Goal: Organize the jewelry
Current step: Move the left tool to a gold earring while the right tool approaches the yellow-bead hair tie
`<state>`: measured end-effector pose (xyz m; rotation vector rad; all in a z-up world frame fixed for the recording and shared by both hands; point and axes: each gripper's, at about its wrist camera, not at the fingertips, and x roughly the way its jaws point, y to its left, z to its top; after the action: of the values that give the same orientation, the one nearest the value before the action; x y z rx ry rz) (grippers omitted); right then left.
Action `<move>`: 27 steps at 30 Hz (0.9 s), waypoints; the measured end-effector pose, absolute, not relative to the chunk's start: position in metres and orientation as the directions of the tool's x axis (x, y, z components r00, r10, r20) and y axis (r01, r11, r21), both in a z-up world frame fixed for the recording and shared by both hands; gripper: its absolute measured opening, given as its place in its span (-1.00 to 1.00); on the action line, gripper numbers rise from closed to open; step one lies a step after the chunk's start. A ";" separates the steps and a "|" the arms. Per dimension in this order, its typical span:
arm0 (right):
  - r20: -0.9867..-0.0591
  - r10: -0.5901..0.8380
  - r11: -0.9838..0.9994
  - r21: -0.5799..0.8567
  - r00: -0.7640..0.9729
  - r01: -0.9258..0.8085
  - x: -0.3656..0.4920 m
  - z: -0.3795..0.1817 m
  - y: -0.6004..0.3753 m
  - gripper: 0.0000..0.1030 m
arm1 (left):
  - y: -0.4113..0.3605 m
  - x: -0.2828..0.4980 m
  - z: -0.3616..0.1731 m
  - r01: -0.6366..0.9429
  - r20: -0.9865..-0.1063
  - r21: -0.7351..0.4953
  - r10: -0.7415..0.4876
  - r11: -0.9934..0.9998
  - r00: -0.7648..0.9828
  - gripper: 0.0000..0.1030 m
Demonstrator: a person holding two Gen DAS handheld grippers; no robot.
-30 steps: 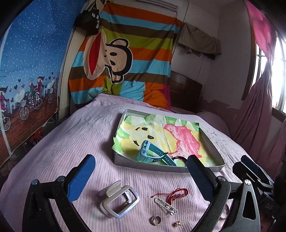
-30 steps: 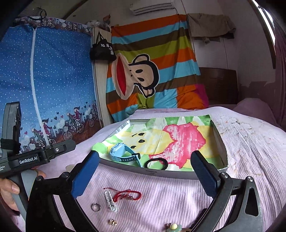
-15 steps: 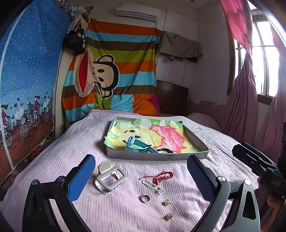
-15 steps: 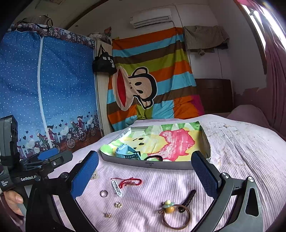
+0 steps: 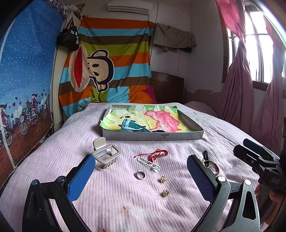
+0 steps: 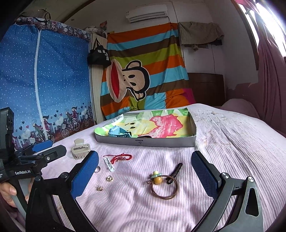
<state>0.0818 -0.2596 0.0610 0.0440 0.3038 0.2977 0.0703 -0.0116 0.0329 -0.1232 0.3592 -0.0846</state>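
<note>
White chain link strip (image 5: pixel 148 163) lying diagonally near-right to far-left, both grippers (image 5: pixel 141 180) (image 6: pixel 144 174) spread wide.

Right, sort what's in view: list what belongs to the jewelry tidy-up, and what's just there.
Belongs to the job:
tray
blue watch
hair claw
red cord bracelet
white chain link
silver ring
two gold earrings
beaded hair tie

Just there:
cartoon blanket
black bag
pink curtain
air conditioner
</note>
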 end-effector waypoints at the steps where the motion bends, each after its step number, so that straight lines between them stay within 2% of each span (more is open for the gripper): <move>1: -0.292 0.290 0.957 0.085 0.911 -0.277 0.081 0.059 -0.261 0.97 | -0.012 0.069 0.030 0.061 -0.352 -0.135 -0.105 0.989 0.930 1.00; 12: -0.363 0.256 0.966 0.052 0.896 -0.255 0.077 0.034 -0.262 0.97 | -0.021 0.063 0.015 0.085 -0.412 -0.104 -0.120 0.991 0.903 1.00; 20: -0.416 0.264 0.962 0.053 0.870 -0.267 0.087 0.021 -0.261 0.97 | -0.022 0.070 0.004 0.142 -0.486 -0.131 -0.188 0.981 0.853 1.00; 22: -0.436 0.274 0.959 0.056 0.857 -0.278 0.092 0.018 -0.259 0.87 | -0.022 0.072 0.002 0.155 -0.500 -0.139 -0.204 0.978 0.842 0.99; 24: -0.459 0.279 0.957 0.058 0.844 -0.285 0.097 0.015 -0.258 0.51 | -0.025 0.076 0.000 0.178 -0.514 -0.148 -0.230 0.973 0.827 0.82; 26: -0.485 0.292 0.953 0.073 0.825 -0.294 0.104 0.009 -0.256 0.28 | -0.029 0.080 -0.002 0.196 -0.536 -0.140 -0.241 0.971 0.809 0.59; 27: -0.496 0.295 0.952 0.078 0.817 -0.297 0.107 0.007 -0.256 0.16 | -0.032 0.083 -0.003 0.208 -0.549 -0.137 -0.249 0.969 0.798 0.55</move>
<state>0.1067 -0.2557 0.0069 -0.0031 0.5282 0.3158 0.0828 -0.0322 -0.0033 -0.0711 0.5992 -0.2453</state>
